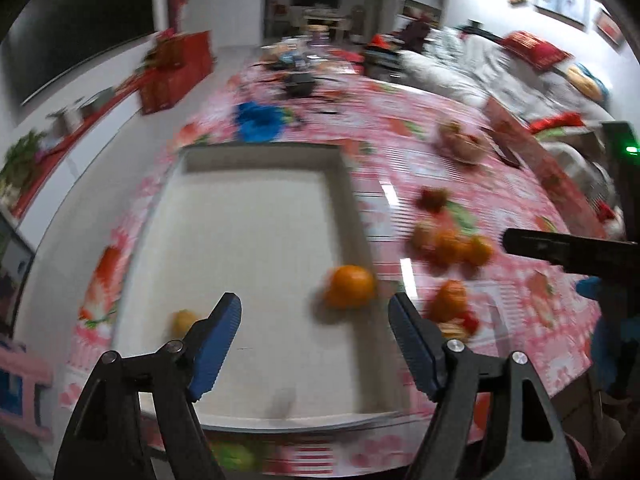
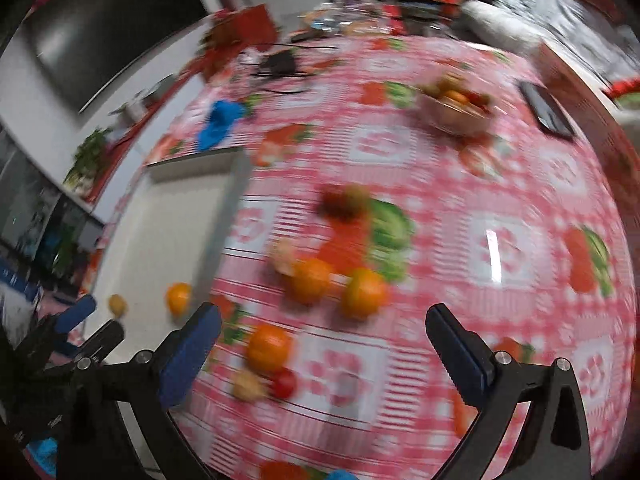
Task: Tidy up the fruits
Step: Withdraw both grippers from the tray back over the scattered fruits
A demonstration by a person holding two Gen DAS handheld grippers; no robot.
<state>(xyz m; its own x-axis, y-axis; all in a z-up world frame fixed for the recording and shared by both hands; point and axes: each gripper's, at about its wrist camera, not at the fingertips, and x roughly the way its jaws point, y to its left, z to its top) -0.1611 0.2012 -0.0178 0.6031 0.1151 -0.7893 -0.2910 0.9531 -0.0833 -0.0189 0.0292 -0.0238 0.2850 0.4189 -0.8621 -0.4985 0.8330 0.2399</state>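
**Both grippers empty above tray and fruit**

The white tray [image 1: 256, 216] runs lengthwise near to far on the table's left; one orange [image 1: 349, 286] lies inside near its right wall. Left gripper [image 1: 314, 344] and right gripper [image 2: 322, 344] stand spread, holding nothing.

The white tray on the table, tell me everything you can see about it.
The white tray is a shallow rectangular tray with a low raised rim, plain and smooth, perhaps plastic. It lies flat on the pink patterned tablecloth. Inside it sit an orange, near the rim that faces the loose fruit, and a small yellowish fruit partly hidden behind a finger of the left gripper. That gripper hangs open above the tray, not touching it. Blur hides finer detail.
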